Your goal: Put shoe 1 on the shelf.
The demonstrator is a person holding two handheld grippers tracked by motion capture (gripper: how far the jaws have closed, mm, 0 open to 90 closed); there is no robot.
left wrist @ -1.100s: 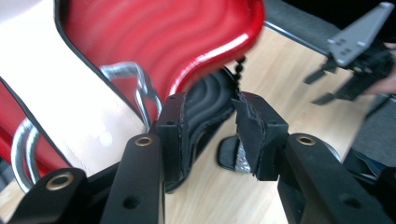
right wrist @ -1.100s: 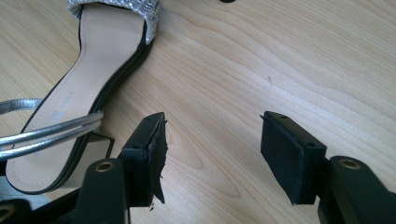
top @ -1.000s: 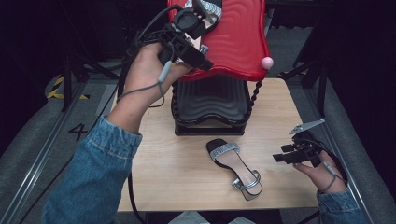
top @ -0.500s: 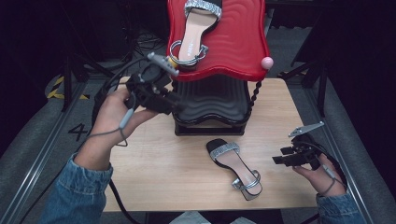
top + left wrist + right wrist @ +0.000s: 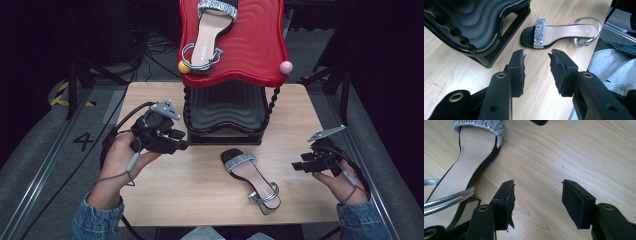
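Note:
One silver-strapped sandal (image 5: 207, 37) lies on the red wavy top shelf (image 5: 260, 47) of a shoe rack. Its mate (image 5: 251, 179) lies flat on the wooden table (image 5: 200, 190) in front of the rack, also seen as the sandal (image 5: 559, 32) ahead of the left jaws and the sandal (image 5: 466, 162) at the right gripper's left. My left gripper (image 5: 181, 141) hovers open left of the rack's black lower shelf (image 5: 225, 107), holding nothing; its own view shows the gripper (image 5: 536, 65) with jaws apart. My right gripper (image 5: 298, 165) is open, empty, right of the table sandal; same gripper (image 5: 537, 192).
The rack's black base (image 5: 499, 47) stands close to the left gripper. A yellow ball (image 5: 183, 67) and a pink ball (image 5: 285, 67) cap the rack's posts. Cables (image 5: 145, 57) lie on the floor behind the table. Bare wood lies between both grippers.
My left gripper has come down and left from the red top shelf, leaving the first sandal lying there, and now hangs open by the lower shelf. The right gripper has stayed put.

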